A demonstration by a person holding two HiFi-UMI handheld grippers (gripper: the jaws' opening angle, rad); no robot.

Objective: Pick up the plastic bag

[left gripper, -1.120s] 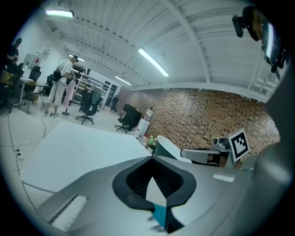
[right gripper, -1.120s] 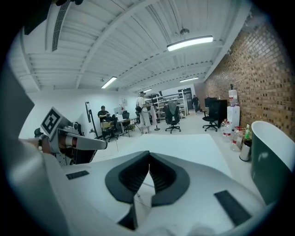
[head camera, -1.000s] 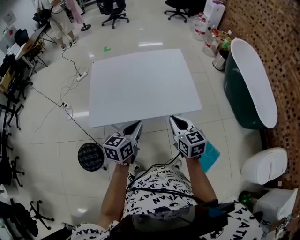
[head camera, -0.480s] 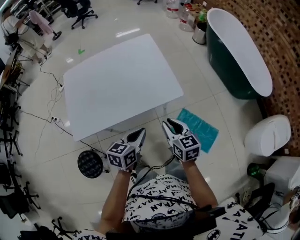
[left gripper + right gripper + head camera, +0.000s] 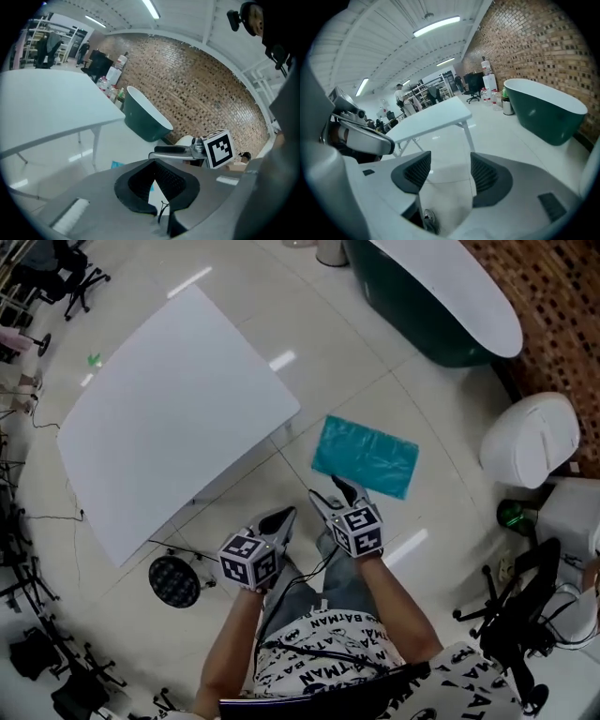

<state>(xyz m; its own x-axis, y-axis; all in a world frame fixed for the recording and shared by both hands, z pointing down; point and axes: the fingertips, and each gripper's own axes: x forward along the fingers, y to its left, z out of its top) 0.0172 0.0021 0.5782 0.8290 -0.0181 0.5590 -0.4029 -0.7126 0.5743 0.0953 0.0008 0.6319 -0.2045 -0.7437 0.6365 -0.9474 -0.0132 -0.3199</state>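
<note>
The flat teal plastic bag (image 5: 366, 456) lies on open tiled floor (image 5: 441, 521), near the edge of the white rectangular desk (image 5: 169, 418). The right tool (image 5: 336, 495), jaws just opening, stands apart and empty; the left tool (image 5: 281, 519) is pressed together.

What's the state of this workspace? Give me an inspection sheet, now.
Surface: white table, top bare.
Job's things: teal plastic bag lying flat on the tiled floor beside the table, not gripped.
Clutter: round black disc on the floor.
Grippers: left gripper shut, empty; right gripper open, jaws have just been opening, nothing between them.
Cables: black cable trailing back from the grippers.
Surroundings: green bathtub, brick wall.
</note>
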